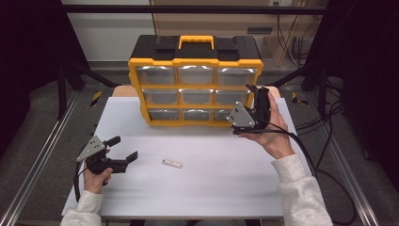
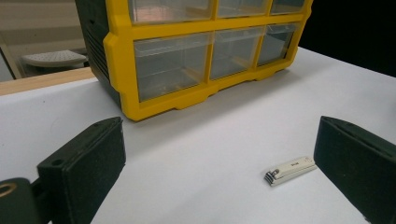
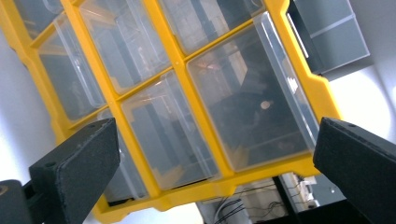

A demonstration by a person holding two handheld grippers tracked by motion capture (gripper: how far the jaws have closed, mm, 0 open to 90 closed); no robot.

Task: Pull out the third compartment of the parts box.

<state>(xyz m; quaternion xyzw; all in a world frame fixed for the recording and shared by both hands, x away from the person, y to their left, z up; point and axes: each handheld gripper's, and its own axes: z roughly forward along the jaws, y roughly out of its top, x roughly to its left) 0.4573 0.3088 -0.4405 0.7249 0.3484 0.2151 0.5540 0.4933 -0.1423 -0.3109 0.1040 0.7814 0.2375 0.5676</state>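
A yellow and black organizer (image 1: pixel 195 87) with clear drawers stands upright at the back of the white table (image 1: pixel 221 188). A small silver nail clipper (image 1: pixel 172 163) lies flat on the table in front of it. My left gripper (image 1: pixel 124 148) rests low at the left, open, pointing toward the clipper. In the left gripper view the nail clipper (image 2: pixel 290 170) lies just inside the right jaw, untouched, with the organizer (image 2: pixel 196 60) beyond. My right gripper (image 1: pixel 259 92) is raised and open in front of the organizer's right column. In the right gripper view a clear drawer (image 3: pixel 247 107) sits between the spread jaws.
Metal frame rails (image 1: pixel 42 155) run along both sides of the table. Cables (image 1: pixel 329 155) trail over the floor at the right. A wooden surface edge (image 2: pixel 42 81) shows behind the white table.
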